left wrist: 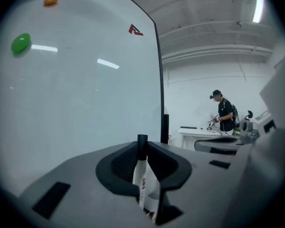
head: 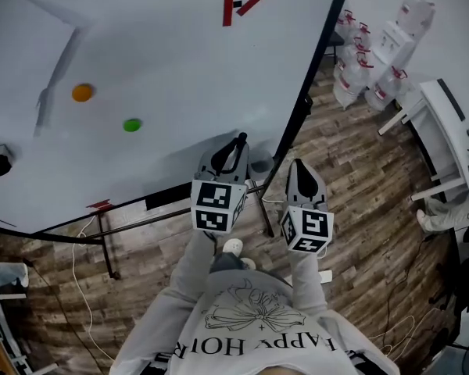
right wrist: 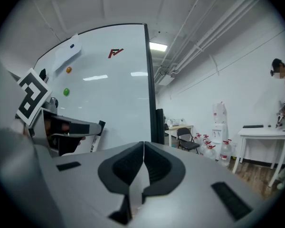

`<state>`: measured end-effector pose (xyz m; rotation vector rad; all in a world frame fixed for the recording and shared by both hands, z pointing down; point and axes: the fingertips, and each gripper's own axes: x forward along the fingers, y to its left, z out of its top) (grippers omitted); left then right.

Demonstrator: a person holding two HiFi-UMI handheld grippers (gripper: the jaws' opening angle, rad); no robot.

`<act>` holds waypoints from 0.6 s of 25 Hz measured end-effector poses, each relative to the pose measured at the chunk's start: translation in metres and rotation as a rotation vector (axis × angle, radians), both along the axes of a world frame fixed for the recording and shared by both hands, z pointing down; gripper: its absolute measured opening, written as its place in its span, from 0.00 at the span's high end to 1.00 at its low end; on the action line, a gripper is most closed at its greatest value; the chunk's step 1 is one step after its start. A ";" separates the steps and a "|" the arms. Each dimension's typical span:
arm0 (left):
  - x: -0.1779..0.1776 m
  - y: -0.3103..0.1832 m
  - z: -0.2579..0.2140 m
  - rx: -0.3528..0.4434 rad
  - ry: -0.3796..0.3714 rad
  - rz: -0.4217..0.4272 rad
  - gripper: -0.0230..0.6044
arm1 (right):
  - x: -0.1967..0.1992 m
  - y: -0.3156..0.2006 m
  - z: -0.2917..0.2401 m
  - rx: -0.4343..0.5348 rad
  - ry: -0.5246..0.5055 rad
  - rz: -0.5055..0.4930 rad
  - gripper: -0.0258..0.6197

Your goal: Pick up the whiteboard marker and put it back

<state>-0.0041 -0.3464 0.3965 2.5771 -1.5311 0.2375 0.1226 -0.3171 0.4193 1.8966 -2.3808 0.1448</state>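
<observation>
The whiteboard marker [left wrist: 141, 172], white with a black cap, stands upright between the jaws of my left gripper [left wrist: 142, 148], which is shut on it. In the head view the left gripper [head: 236, 145] is held close to the lower edge of the big whiteboard [head: 180, 61], with the marker's black cap [head: 240, 139] poking out at the tips. My right gripper [right wrist: 143, 148] is shut with nothing in it and hovers just right of the left one [head: 298, 168], past the board's edge. From the right gripper view the marker [right wrist: 96, 137] shows in the left gripper [right wrist: 61, 127].
An orange magnet [head: 82, 92] and a green magnet [head: 132, 125] sit on the board. Its black frame and stand [head: 293, 131] run down to the wood floor. Water jugs [head: 359, 69] and a white table [head: 445, 131] are at the right. A person [left wrist: 224, 115] stands far off.
</observation>
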 end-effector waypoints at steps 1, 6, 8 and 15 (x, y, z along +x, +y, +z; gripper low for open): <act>0.008 -0.002 0.000 0.002 0.004 0.022 0.87 | 0.007 0.001 0.000 -0.001 0.001 0.019 0.96; 0.044 -0.015 0.005 0.000 0.032 0.114 0.87 | 0.043 0.006 0.003 -0.009 0.005 0.115 0.96; 0.057 -0.020 0.010 -0.012 0.040 0.144 0.87 | 0.057 0.010 0.004 -0.015 0.007 0.153 0.96; 0.086 -0.029 0.040 -0.051 0.060 0.218 0.87 | 0.096 0.026 0.014 -0.043 0.007 0.272 0.96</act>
